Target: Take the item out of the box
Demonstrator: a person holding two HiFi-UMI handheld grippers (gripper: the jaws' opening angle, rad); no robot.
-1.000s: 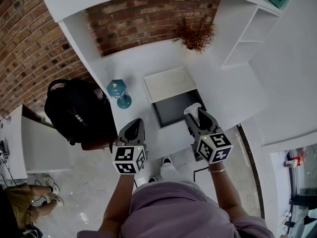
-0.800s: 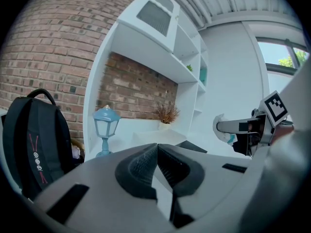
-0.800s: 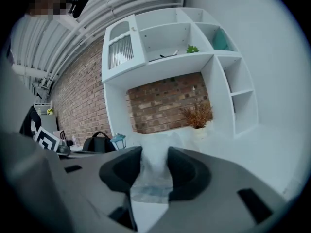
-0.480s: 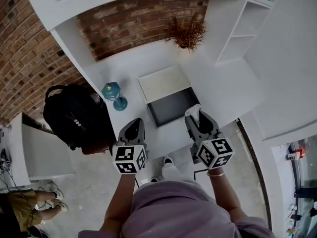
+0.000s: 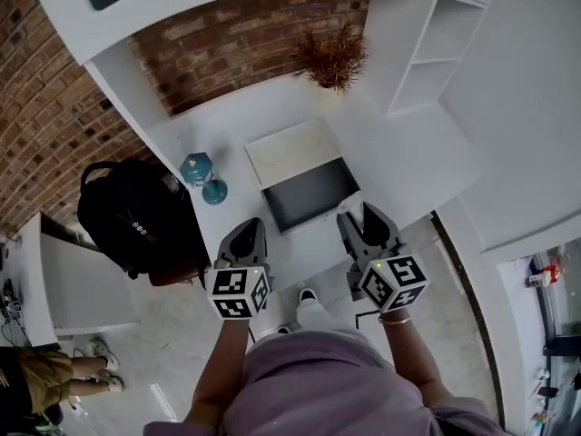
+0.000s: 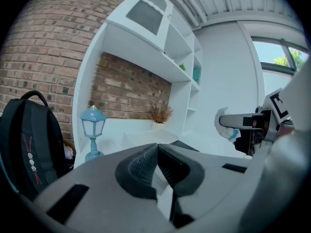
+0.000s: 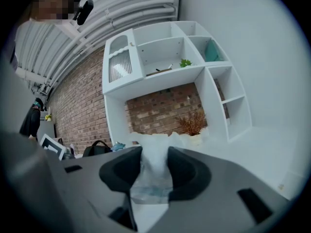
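White see-through wrap covers the item, and our right gripper pinches it tight between both jaws. The wrap puffs up past the tips of the jaws, and we can see a little blue inside it. From the head view, the item is out of the box. It is up in the right gripper, just beside the box's near right corner.

The box lies open on the white desk. It is black inside, and its white lid is flipped back toward the brick wall.

Our left gripper is near the front edge of the desk, to the left of the box. In the left gripper view its jaws touch each other, and nothing is between them. That view also shows the item off to the right.

We see a small blue lamp standing left of the box. A black backpack sits beside the desk on the left. A dry brown plant stands at the back by the wall, next to the white shelves.
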